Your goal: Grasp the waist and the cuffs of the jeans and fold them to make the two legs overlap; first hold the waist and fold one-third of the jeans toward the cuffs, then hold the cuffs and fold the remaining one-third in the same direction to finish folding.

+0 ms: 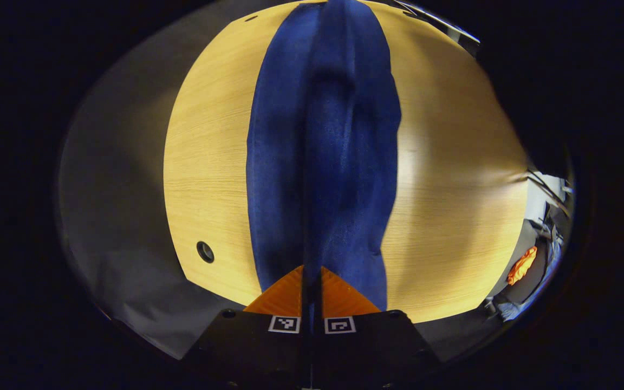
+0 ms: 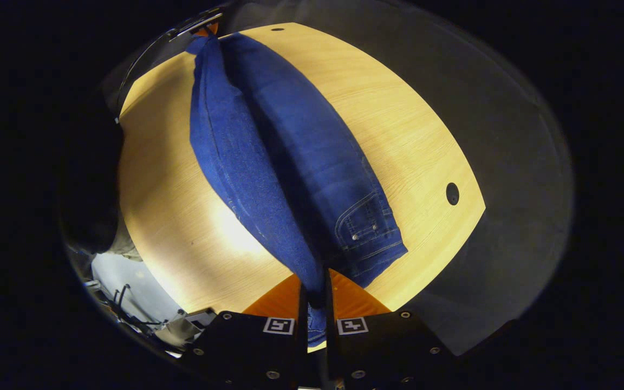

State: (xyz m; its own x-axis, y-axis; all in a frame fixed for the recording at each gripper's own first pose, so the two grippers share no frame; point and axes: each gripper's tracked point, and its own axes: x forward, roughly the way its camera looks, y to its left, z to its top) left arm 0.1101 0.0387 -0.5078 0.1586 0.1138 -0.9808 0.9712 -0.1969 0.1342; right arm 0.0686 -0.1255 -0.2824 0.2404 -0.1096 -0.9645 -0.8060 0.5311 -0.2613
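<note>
Dark blue jeans (image 1: 323, 146) stretch lengthwise over a light wooden table (image 1: 209, 162). One leg is raised off the table above the other. My left gripper (image 1: 311, 273) is shut on the cuff end, with denim pinched between its orange fingers (image 1: 285, 295). In the right gripper view the jeans (image 2: 290, 151) run away from the waist, whose pocket with rivets (image 2: 363, 225) lies on the table (image 2: 398, 124). My right gripper (image 2: 314, 290) is shut on the waist edge of the lifted layer. The other gripper (image 2: 198, 24) shows far off at the cuffs.
A round cable hole (image 1: 205, 252) sits in the table near its left edge, and appears again as a cable hole (image 2: 452, 193) at the right. Grey floor (image 1: 111, 216) surrounds the table. An orange object (image 1: 522, 265) and clutter lie beyond the right edge.
</note>
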